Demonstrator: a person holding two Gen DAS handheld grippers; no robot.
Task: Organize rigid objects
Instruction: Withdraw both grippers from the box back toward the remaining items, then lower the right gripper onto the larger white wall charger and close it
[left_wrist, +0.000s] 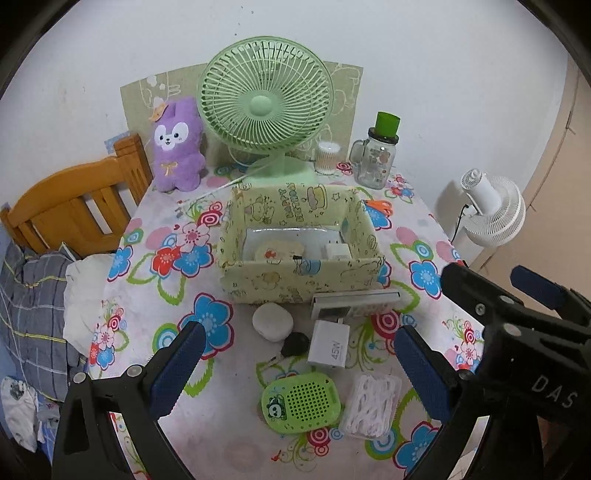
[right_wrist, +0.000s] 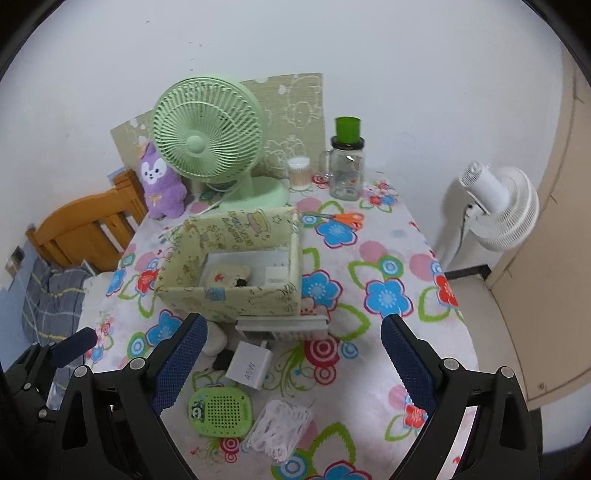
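Floral tablecloth (left_wrist: 177, 424) with a yellow box (left_wrist: 295, 284) at centre. Charger (left_wrist: 328, 347), speaker (left_wrist: 301, 402), white case (left_wrist: 272, 320) and key (left_wrist: 291, 349) lie just before it. Left gripper (left_wrist: 295, 363) and right gripper (right_wrist: 293, 354) hover above, jaws apart, empty.

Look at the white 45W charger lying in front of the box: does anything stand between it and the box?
Yes. The white comb-like bar lies between the charger and the box's near wall, close against that wall. Both grippers are open and empty.
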